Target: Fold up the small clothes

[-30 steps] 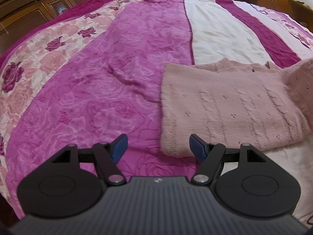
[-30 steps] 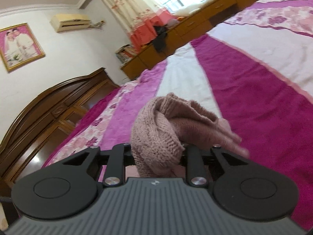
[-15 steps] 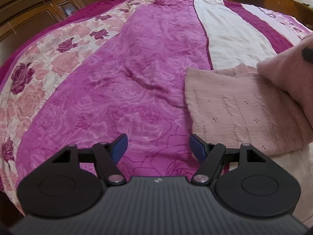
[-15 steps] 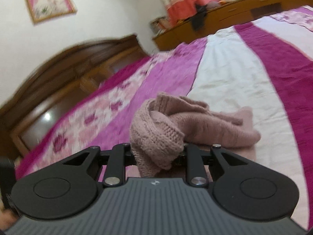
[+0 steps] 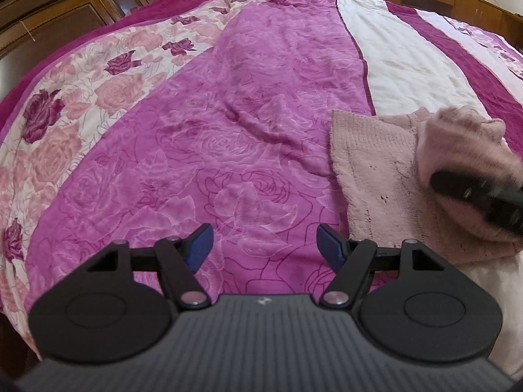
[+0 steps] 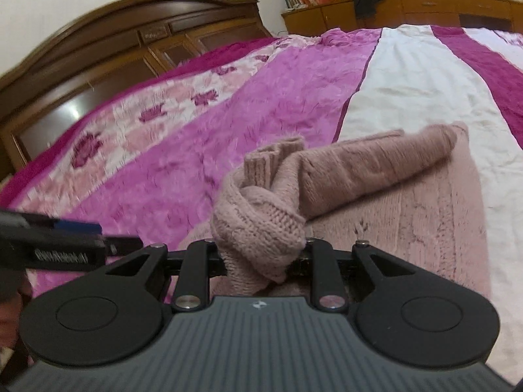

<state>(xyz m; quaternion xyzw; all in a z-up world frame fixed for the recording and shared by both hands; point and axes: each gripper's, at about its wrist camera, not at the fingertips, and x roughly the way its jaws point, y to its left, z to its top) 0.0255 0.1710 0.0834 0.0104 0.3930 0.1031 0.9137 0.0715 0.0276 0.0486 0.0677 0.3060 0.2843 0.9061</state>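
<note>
Sweater (image 6: 408, 215), dusty pink knit, lies on the bed's quilt (image 5: 228, 124), mostly over the white stripe and lapping onto the magenta rose-patterned band. From my right wrist camera, the right gripper (image 6: 261, 254) is clamped on a bunched fold of that sweater: the knit wads up thick between the two black fingers and fills the gap, with a ribbed edge poking up above the wad. Behind the held part, a rolled length of the same knit stretches away to the right across the flat body of the garment. My left wrist camera shows the left gripper (image 5: 264, 245) standing apart, blue pads (image 5: 199, 245) well separated, nothing between them, only magenta quilt below. It sits just left of the sweater's near corner, not touching it as far as I can see. In that same view the right gripper comes in at the right edge as a blurred dark bar with pink knit heaped over it, above the flat part of the sweater. In the right view the left gripper shows as a blurred black shape with a blue pad at the left edge. Wooden headboard (image 6: 130, 32) runs along the far left of the bed; low wooden cabinets (image 6: 425, 9) stand beyond its far end.
</note>
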